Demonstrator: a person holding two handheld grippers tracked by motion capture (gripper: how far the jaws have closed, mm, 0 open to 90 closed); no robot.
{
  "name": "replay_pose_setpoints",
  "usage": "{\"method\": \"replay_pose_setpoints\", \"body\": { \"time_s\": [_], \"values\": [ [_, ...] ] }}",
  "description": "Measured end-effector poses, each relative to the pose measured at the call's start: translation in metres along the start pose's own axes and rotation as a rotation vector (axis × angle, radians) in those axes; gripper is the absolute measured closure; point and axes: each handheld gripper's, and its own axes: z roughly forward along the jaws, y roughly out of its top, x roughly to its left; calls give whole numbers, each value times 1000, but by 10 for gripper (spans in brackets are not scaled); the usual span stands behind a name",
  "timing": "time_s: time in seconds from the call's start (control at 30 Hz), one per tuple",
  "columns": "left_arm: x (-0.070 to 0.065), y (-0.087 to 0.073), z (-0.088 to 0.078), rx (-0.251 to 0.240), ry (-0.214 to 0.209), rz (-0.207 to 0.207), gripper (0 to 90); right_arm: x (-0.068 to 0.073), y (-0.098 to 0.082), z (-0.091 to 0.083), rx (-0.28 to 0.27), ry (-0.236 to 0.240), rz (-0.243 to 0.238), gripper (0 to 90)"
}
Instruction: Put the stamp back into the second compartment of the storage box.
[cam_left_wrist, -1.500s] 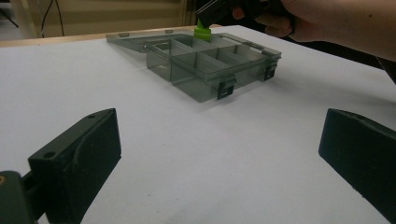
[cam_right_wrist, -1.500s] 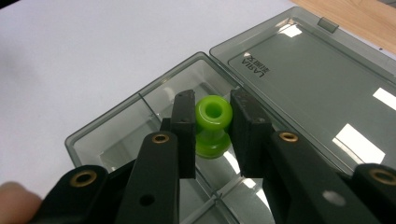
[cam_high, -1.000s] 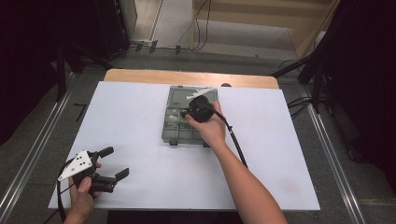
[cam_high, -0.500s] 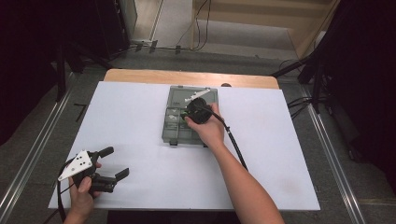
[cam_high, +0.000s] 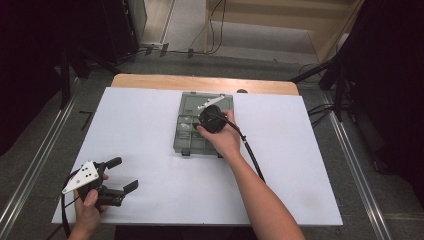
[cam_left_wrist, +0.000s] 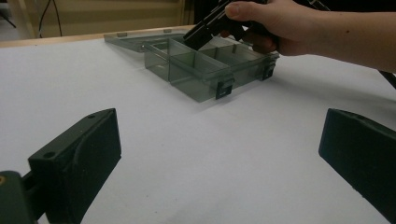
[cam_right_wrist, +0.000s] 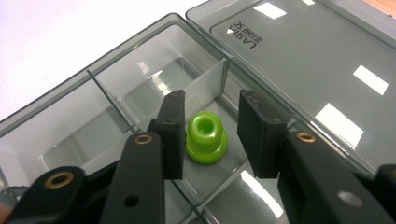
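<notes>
A smoky clear compartment box (cam_high: 191, 143) lies open on the white table, its lid (cam_right_wrist: 303, 51) folded flat behind it. In one compartment a small green grommet (cam_right_wrist: 205, 136) stands upright on the floor of the box (cam_right_wrist: 140, 51). My right gripper (cam_right_wrist: 212, 116) points down into that compartment with the grommet between its pads. Its jaws have just been opening and the right pad stands clear of the grommet. In the high view the right gripper (cam_high: 212, 118) hangs over the box's far half. My left gripper (cam_high: 124, 173) rests open near the table's front left corner, nothing between its jaws.
The white sheet (cam_high: 300, 170) covers the table, with a wooden strip (cam_high: 200, 82) along the far edge. The right gripper's cable (cam_high: 252, 157) trails back along the forearm. In the left gripper view the box (cam_left_wrist: 201, 79) sits ahead, with the right hand (cam_left_wrist: 275, 21) over it.
</notes>
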Motion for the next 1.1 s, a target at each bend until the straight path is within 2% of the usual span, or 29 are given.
{"method": "replay_pose_setpoints", "body": {
  "time_s": [0.13, 0.27, 0.43, 0.6, 0.7, 0.73, 0.77, 0.8, 0.9, 1.1],
  "values": [
    [0, 0, 0, 5, 1, 3, 0, -1, -1, -6, -21, -2, -3, 532],
    [1, 0, 0, -1, -1, 1, 0, -2, -2, -12, -35, -9, 5, 429],
    [1, 0, 0, -2, 2, -5, 0, -5, -5, -19, -54, 19, 13, 333],
    [1, 0, 0, -1, 3, -3, 0, -6, -9, -26, -83, 21, 27, 114],
    [1, 0, 0, -2, 5, -5, 0, -6, -12, -31, -103, -9, 28, 90],
    [1, 0, 0, -2, 5, -6, 0, -6, -13, -32, -113, -14, 34, 49],
    [1, 0, 0, -1, 5, -5, 0, -7, -14, -34, -117, 7, 39, 0],
    [1, 0, 0, -1, 7, -5, 0, -8, -15, -36, -129, 32, 42, 0],
    [1, 0, 1, -4, 6, -5, 0, -8, -18, -40, -142, 42, 49, 0],
    [1, 1, 1, 2, 10, 3, 0, -12, -24, -46, -164, 28, 55, 0]
  ]
}}
